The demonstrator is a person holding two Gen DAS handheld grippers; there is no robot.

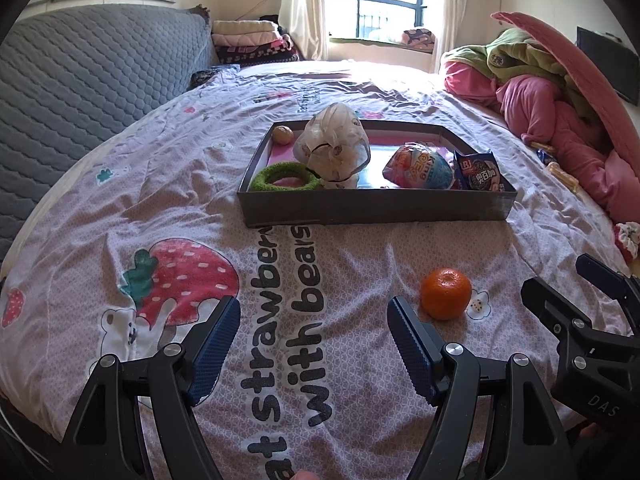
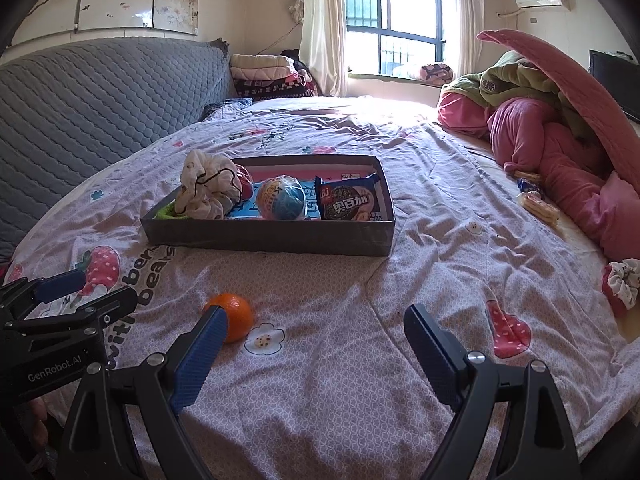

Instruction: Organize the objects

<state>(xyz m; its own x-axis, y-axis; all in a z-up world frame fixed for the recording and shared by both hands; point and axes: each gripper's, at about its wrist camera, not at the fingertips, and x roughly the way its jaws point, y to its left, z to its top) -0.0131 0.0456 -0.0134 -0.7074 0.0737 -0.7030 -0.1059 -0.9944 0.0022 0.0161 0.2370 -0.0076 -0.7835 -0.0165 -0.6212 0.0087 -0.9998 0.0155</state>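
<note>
Two grippers are hovering over the bed (image 1: 360, 248): we are holding the left gripper (image 1: 314, 320) and the right gripper (image 2: 316, 328) with jaws wide and nothing between them. An orange (image 1: 445, 294) is lying on the bedsheet in front of the dark box (image 1: 372, 210), apart from it and between our grippers. Inside the box we are seeing a green ring (image 1: 284, 176), a tied plastic bag (image 1: 334, 144), a round snack pack (image 1: 418, 168), a biscuit packet (image 2: 348, 200) and a walnut (image 1: 283, 134) at its far left corner.
</note>
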